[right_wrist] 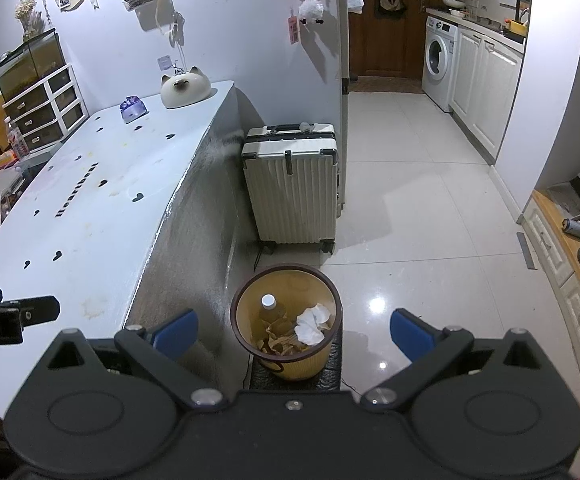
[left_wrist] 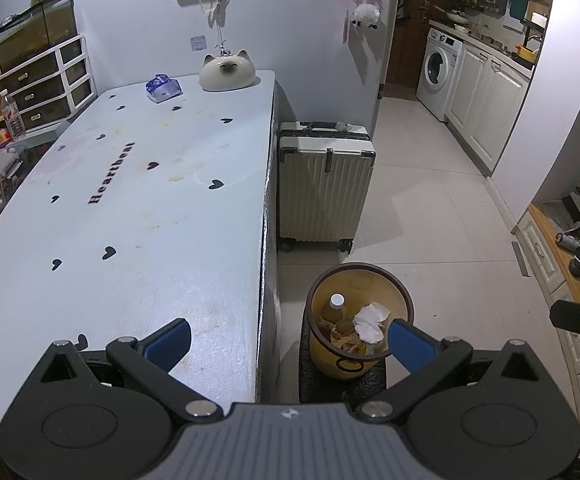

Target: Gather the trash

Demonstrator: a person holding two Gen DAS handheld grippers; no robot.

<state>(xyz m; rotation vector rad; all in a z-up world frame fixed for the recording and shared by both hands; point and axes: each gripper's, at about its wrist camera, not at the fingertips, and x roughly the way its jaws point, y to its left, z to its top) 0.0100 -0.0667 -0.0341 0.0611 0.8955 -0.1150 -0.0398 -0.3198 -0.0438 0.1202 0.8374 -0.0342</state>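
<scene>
A yellow trash bin (left_wrist: 404,302) (right_wrist: 332,350) with a dark rim stands on a black mat on the floor by the table's end. Inside it lie a capped bottle (left_wrist: 335,308) (right_wrist: 271,308), crumpled white tissue (left_wrist: 370,320) (right_wrist: 312,322) and brown paper scraps (right_wrist: 280,340). My left gripper (left_wrist: 290,340) is open and empty, held above the table corner and the bin. The right gripper (right_wrist: 294,332) is open and empty too, hovering over the bin. Part of the right gripper shows at the right edge of the left wrist view.
The white table (left_wrist: 138,200) (right_wrist: 82,200) printed with black hearts carries a blue tissue pack (left_wrist: 164,88) (right_wrist: 132,109) and a cat-shaped ceramic piece (left_wrist: 226,70) (right_wrist: 184,88) at its far end. A white suitcase (left_wrist: 324,184) (right_wrist: 292,188) stands beyond the bin. Open tiled floor (right_wrist: 418,220) lies to the right.
</scene>
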